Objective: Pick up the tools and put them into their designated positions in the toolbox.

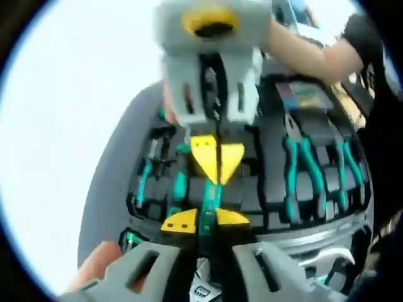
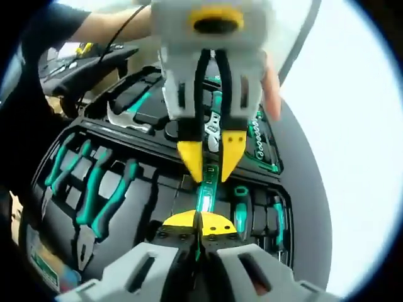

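A slim teal-handled tool (image 2: 206, 189) is held at both ends over its slot in the open black moulded toolbox (image 2: 157, 195), clamped by the near right gripper (image 2: 199, 224) and far left gripper (image 2: 211, 160); teal-handled pliers (image 2: 101, 198) already sit in place, so seating appears left.

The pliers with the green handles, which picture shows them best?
The left gripper view. There the pliers lie side by side in the open toolbox with handles and metal noses both in sight. In the right gripper view the pliers sit at the left, farther toward the edge, so their noses are harder to see.
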Demonstrator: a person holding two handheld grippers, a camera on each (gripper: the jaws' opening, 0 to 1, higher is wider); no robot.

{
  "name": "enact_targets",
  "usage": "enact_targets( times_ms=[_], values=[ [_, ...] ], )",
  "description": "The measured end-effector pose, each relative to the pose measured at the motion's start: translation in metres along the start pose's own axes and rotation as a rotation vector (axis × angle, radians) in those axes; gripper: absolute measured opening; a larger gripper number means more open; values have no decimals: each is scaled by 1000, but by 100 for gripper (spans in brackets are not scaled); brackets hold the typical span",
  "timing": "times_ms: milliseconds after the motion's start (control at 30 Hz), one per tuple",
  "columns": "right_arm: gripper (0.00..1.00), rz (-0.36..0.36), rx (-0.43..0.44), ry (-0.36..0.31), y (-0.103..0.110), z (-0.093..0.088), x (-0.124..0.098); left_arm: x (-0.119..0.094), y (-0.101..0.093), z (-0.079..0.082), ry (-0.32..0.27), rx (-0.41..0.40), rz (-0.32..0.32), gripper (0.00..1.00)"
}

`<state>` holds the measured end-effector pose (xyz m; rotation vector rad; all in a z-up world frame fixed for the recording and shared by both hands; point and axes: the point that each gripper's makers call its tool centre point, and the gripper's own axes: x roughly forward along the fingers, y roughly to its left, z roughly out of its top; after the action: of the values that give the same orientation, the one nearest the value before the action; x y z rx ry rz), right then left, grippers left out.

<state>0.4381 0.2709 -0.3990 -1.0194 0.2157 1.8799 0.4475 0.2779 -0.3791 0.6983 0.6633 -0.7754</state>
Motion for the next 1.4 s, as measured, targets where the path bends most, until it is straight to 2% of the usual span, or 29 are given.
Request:
enact_targets(
  times_ms=[33,133,167,200,300,333,433,567,667,967,1033,1233,1400],
  values=[
    [0,2,5,-5,0,0,0,1,-1,-2,6,-8,-11,2],
    [0,-2,-4,-10,1,0,0,15,-4,-10,31,2,16,1],
    [0,-1,-7,-9,2,0,0,17,1,-1,-23,26,50,1],
    [0,-2,-9,-8,2,0,0,17,0,1,-41,21,59,1],
    [0,-1,-6,-5,3,0,1,21,0,2,-27,-25,63,1],
    [0,-1,-4,-5,2,0,1,20,2,1,-16,21,78,0],
    [0,0,2,-3,2,-2,-1,20,-2,2,5,65,120,0],
    [0,-10,10,1,-2,-7,-4,21,-2,1,4,50,140,0],
    [0,-55,26,10,-13,-10,-3,24,-4,3,-21,20,147,0],
    [0,-35,42,-16,-9,-8,-3,28,-5,4,-17,45,165,0],
    [0,-38,37,-13,-8,-8,-3,33,-7,9,-56,38,169,0],
    [0,-44,-3,13,-5,-9,-4,32,-8,11,-58,28,167,0],
    [0,-50,-14,23,-4,-9,-3,31,-12,13,-43,76,198,0]
  ],
)
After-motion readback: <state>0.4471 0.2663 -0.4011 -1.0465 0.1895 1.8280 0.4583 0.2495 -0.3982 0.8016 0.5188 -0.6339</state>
